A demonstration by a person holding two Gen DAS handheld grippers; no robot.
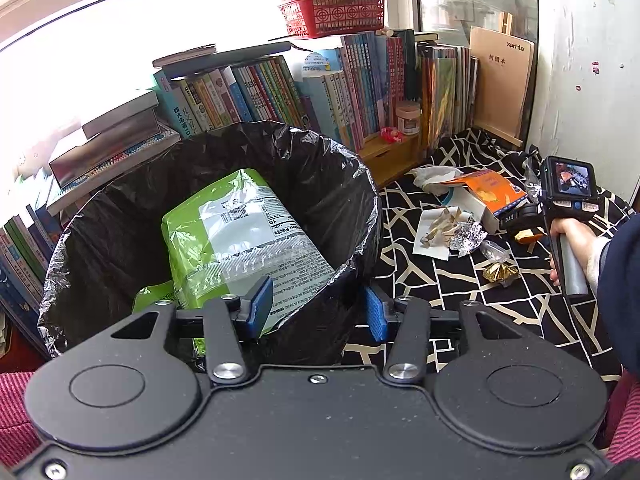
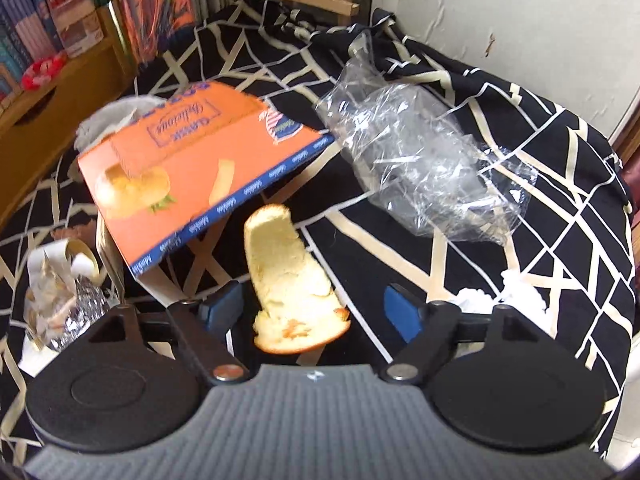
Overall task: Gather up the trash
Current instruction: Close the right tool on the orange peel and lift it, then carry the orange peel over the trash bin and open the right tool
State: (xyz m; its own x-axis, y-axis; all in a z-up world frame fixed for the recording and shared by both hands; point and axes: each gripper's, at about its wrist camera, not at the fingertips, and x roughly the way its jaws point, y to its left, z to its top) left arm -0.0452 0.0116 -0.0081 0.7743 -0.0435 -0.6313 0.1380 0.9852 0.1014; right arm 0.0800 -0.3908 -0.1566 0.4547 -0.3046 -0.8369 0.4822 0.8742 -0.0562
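Note:
My left gripper (image 1: 318,312) stands open over the near rim of a bin lined with a black bag (image 1: 340,184). A green snack bag (image 1: 224,232) lies inside the bin, its lower edge just behind the left pad. A hand holds my right gripper (image 1: 520,218) low over a trash pile on the black patterned cloth (image 1: 460,288). In the right wrist view my right gripper (image 2: 312,312) is open, and a piece of orange peel (image 2: 288,272) lies between its fingers, touching neither pad. Beside it are an orange box (image 2: 192,160) and clear plastic wrap (image 2: 420,160).
Crumpled foil (image 1: 468,236) with paper scraps (image 1: 436,228), a gold wrapper (image 1: 500,270) and white tissue (image 2: 500,296) lie on the cloth. Rows of books (image 1: 280,88), a red basket (image 1: 332,12) and a wooden box (image 2: 48,120) stand behind. A white wall (image 2: 520,20) closes the right.

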